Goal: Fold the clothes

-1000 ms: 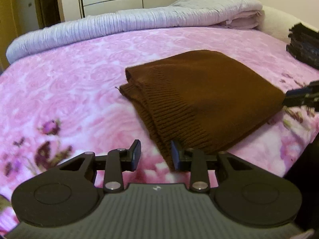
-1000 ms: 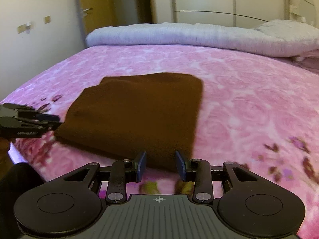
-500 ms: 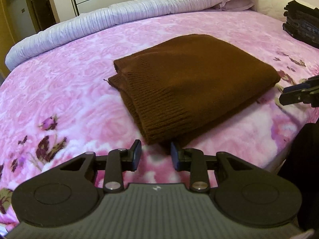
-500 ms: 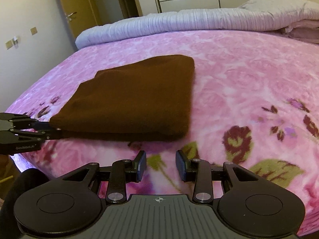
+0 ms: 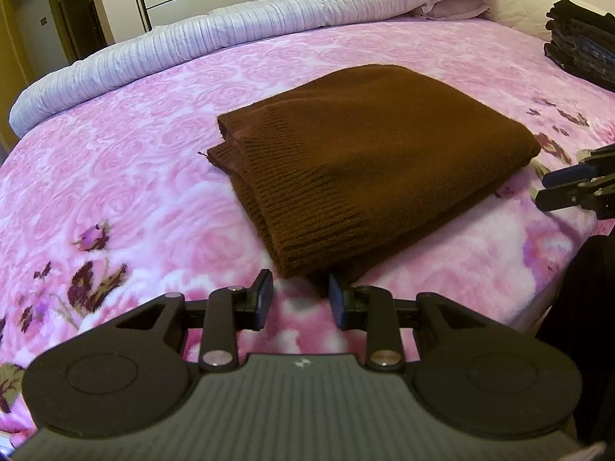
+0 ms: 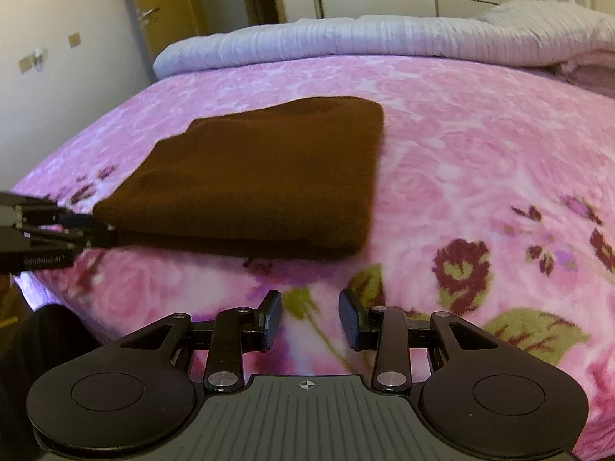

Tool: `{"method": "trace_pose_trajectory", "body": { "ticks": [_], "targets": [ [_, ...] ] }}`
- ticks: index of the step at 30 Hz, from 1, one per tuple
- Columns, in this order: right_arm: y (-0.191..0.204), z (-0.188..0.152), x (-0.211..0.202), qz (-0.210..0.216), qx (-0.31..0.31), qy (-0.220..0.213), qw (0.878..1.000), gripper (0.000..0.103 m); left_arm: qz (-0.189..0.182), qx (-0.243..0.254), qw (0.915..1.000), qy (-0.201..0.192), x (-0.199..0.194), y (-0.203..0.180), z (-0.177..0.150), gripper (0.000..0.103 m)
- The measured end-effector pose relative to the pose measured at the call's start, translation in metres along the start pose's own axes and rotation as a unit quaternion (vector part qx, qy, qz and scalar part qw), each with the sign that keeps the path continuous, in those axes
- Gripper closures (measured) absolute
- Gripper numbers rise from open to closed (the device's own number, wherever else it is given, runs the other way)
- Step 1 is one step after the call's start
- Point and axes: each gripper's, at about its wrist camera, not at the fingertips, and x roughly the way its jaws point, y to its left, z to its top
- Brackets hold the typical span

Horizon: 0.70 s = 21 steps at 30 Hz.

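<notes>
Sweater: a brown knit sweater [image 5: 369, 161] lies folded into a thick rectangle on the pink floral blanket [image 5: 127, 176], near the bed's near edge; its ribbed hem faces the left wrist camera.
Left gripper: the left gripper [image 5: 300, 299] hangs just short of the sweater's near corner, jaws spread with a gap and only blanket between them; in the right wrist view its tips [image 6: 90, 230] sit at the sweater's left corner, and contact cannot be told.
Right gripper: the right gripper [image 6: 309, 319] is over bare blanket, near side of the sweater and apart from it, jaws spread and pinching nothing.
Change, left view: a second ago the sweater's near edge overlapped the right finger; now the corner lies just beyond both fingers, and the sweater sits further from the camera.
Change, right view: a second ago the sweater's near edge reached the fingertips; now a strip of flowered blanket separates them.
Sweater shape: the fold looks the same across the frames.
Background: a rolled pale quilt [image 5: 215, 34] runs along the far side; a dark folded stack [image 5: 584, 42] sits far right.
</notes>
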Motion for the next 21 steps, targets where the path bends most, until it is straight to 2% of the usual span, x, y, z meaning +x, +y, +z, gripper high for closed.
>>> {"method": "trace_pose_trajectory", "body": {
  "ticks": [4,8,12,15,18,21],
  "targets": [
    [0.005,0.004,-0.003,-0.014,-0.022,-0.001,1.000,0.065,0.000,0.003,1.0000,0.001,0.000,-0.001,0.000,0.077],
    [0.013,0.011,-0.013,-0.042,-0.061,-0.026,0.997,0.062,0.002,0.005,1.0000,0.000,-0.001,-0.002,0.001,0.077],
    [0.013,0.022,-0.023,-0.057,-0.086,-0.050,0.993,0.056,-0.007,-0.001,0.9995,-0.031,-0.023,0.005,0.008,0.073],
    [0.002,0.035,-0.028,-0.052,-0.071,-0.066,0.994,0.054,-0.013,-0.019,0.9985,-0.051,-0.032,0.022,0.021,0.072],
    [-0.012,0.054,-0.024,-0.049,-0.064,-0.073,0.994,0.053,-0.010,-0.036,0.9975,-0.059,-0.022,0.045,0.044,0.071],
    [-0.027,0.080,-0.006,-0.039,-0.066,-0.064,0.995,0.049,-0.032,-0.058,0.9958,-0.063,0.002,0.068,0.068,0.062]
  ]
}}
